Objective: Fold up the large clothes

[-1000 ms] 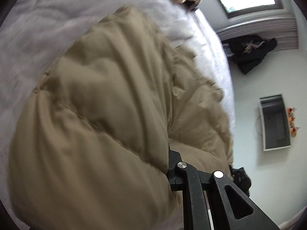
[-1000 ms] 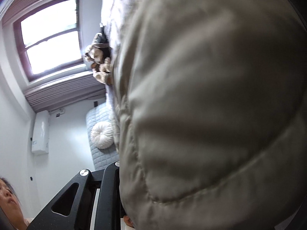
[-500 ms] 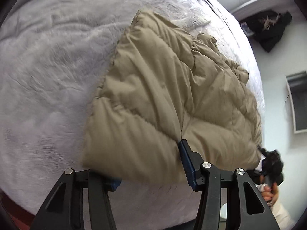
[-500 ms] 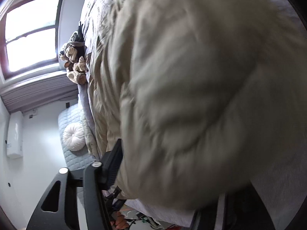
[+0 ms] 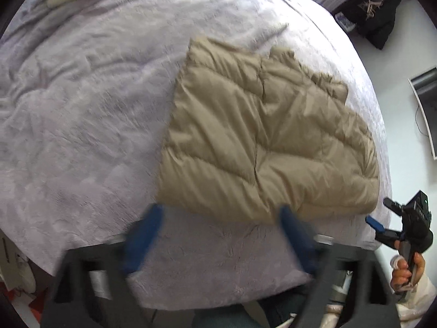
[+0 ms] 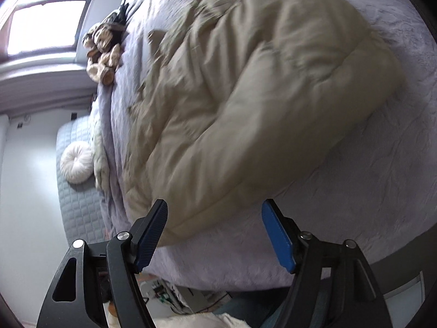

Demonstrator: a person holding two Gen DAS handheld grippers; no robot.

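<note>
Now folded, tan puffer jacket (image 5: 267, 142) lying flat on the lilac bed (image 5: 82, 125), left tongs (image 5: 221, 235) and right tongs (image 6: 215, 232) both just spread apart, empty, above its near edge.

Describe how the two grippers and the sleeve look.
Both grippers, left and right, have black angular frames with triangular cutouts, silver pivot bolts and blue ribbed pads. The right one, seen from the left camera, has a black handle. The sleeve is cream and fluffy.
</note>
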